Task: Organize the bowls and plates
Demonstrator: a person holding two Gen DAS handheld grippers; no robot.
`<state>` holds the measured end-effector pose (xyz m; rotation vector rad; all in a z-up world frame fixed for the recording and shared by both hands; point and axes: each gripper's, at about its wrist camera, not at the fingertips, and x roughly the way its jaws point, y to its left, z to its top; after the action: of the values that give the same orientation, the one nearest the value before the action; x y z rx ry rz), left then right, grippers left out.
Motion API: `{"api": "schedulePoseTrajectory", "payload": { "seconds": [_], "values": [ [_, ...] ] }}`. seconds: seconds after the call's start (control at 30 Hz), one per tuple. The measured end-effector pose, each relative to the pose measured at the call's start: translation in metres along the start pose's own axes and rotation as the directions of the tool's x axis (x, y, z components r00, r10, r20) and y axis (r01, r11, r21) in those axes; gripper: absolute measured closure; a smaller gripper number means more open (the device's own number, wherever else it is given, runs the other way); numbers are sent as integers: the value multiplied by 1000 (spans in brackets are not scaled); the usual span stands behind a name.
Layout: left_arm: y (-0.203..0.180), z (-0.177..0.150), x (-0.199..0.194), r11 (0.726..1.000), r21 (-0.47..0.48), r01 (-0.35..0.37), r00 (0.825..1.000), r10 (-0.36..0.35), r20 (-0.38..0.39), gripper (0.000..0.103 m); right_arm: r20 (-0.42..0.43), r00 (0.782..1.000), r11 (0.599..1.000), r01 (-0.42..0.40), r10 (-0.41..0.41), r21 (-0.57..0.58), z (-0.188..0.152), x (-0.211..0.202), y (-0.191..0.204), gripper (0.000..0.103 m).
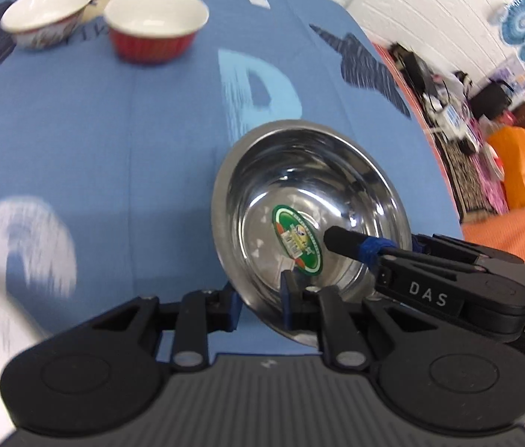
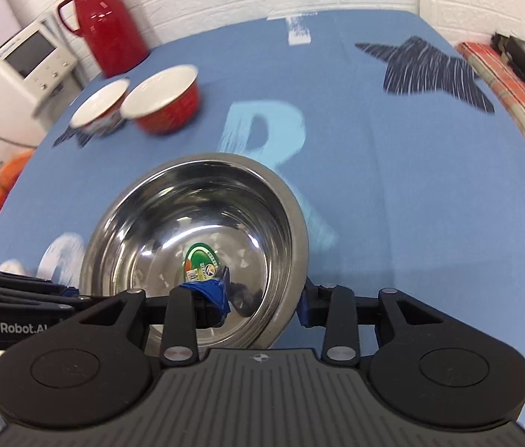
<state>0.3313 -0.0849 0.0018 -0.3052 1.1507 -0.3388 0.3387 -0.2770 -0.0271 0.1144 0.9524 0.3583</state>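
Two hand-held grippers are on one steel bowl (image 2: 203, 238): your left hand-held gripper (image 1: 258, 303) is clamped on its near rim, one finger inside, one outside; your right hand-held gripper (image 2: 264, 298) pinches the rim at another spot the same way. Bowl is tilted above the blue surface (image 2: 393, 193); contact unclear. Far left, white bowl (image 2: 100, 106) and red bowl (image 2: 165, 100) sit just beside each other, near a red jug (image 2: 104, 18).

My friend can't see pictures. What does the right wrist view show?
A shiny steel bowl with a green sticker is gripped at its rim by both tools, right and left. Behind, on the blue tablecloth, stand a red bowl and a white bowl.
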Motion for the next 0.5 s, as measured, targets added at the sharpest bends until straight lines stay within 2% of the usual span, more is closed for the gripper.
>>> {"api": "schedulePoseTrajectory", "payload": {
  "seconds": [0.13,0.23,0.37,0.5],
  "values": [
    [4,-42,-18,998,58,-3,1000,2,9,89,4,1000,1000,-4,4,10,-35,-11,19,79],
    [13,-61,-22,998,62,-1,1000,1,1,89,-7,1000,1000,0,0,11,-54,-11,29,79],
    [25,-78,-28,998,56,-2,1000,2,7,90,-27,1000,1000,-13,12,-9,-67,-11,43,78],
    [32,-77,-23,998,49,27,999,-26,-24,89,-48,999,998,21,-24,-64,-71,-8,52,77]
  ]
}}
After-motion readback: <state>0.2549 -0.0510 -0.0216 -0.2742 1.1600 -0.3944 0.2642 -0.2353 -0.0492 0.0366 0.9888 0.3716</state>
